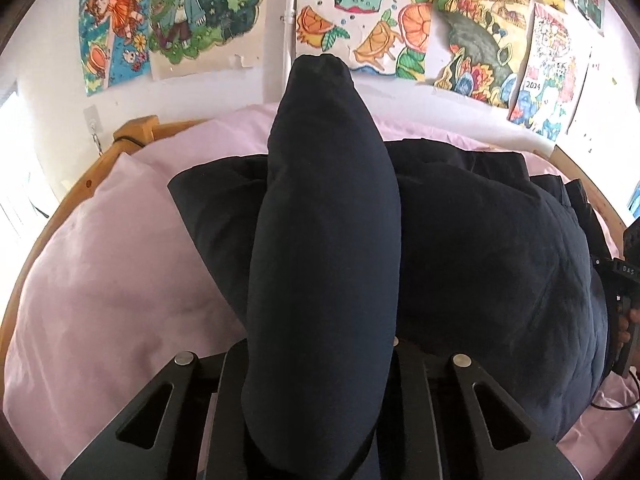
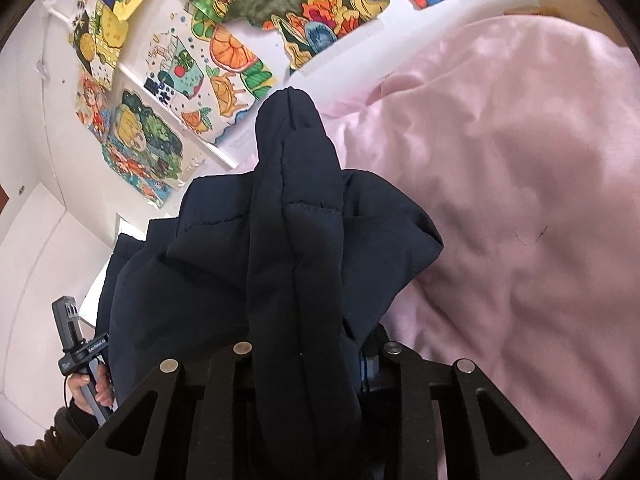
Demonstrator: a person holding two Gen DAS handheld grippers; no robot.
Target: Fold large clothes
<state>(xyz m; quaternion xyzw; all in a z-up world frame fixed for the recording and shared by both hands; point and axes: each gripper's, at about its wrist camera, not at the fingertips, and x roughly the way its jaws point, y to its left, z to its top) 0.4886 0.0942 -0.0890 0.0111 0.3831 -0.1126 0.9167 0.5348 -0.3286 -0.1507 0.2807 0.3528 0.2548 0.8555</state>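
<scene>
On the far wall hang colourful drawings (image 1: pixel 208 12), above a bed with a pink quilt (image 1: pixel 100 288) and a wooden frame (image 1: pixel 52 216). At the left, the left gripper (image 1: pixel 320 420) pinches a thick fold of the dark navy jacket (image 1: pixel 500 272); this fold stands up between its jaws and hides the fingertips. The rest of the jacket lies bunched on the quilt, to the right of the fold. At the right edge of this view a hand holds the handle of the other tool. In the right wrist view, the right gripper (image 2: pixel 304 420) is also closed on a padded fold of the jacket (image 2: pixel 296 264), which rises between its jaws. Pink quilt (image 2: pixel 520 200) fills the right side, and the left hand (image 2: pixel 94 390) grips its handle at the near left.
</scene>
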